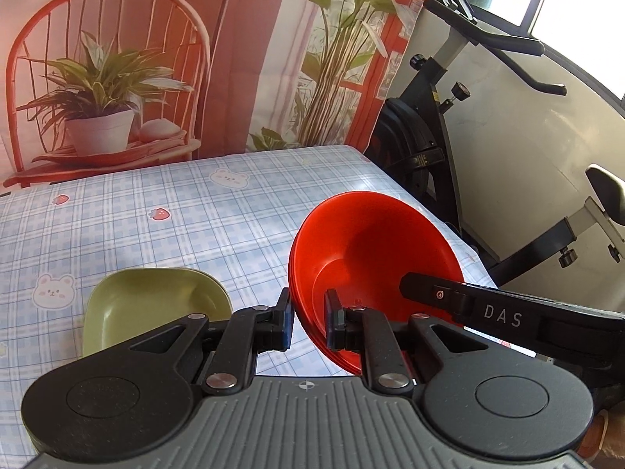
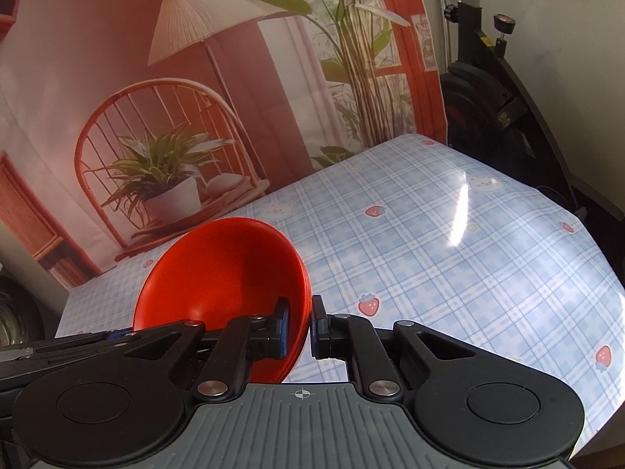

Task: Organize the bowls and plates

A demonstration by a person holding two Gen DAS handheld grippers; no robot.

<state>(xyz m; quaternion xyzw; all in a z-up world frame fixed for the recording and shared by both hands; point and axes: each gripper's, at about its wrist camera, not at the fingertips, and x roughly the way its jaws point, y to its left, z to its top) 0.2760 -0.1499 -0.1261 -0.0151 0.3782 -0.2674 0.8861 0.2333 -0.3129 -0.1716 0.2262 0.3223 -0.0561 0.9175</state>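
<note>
A red bowl (image 1: 375, 242) hangs tilted above the table, held at two sides of its rim. Layered edges at the rim suggest nested bowls. My left gripper (image 1: 309, 312) is shut on the rim's near left side, one pad inside and one outside. From the right, a finger (image 1: 468, 305) of my right gripper reaches into the bowl. In the right wrist view the right gripper (image 2: 300, 326) is shut on the red bowl (image 2: 222, 273) at its right rim, and the left gripper's body (image 2: 58, 348) shows low at the left. A green square dish (image 1: 156, 301) lies on the table, left of the left gripper.
The table (image 1: 195, 215) wears a blue checked cloth with bears and strawberries (image 2: 429, 254). A printed backdrop (image 1: 117, 78) of a chair and plants hangs behind it. An exercise bike (image 1: 429, 136) stands past the table's right edge (image 2: 488, 109).
</note>
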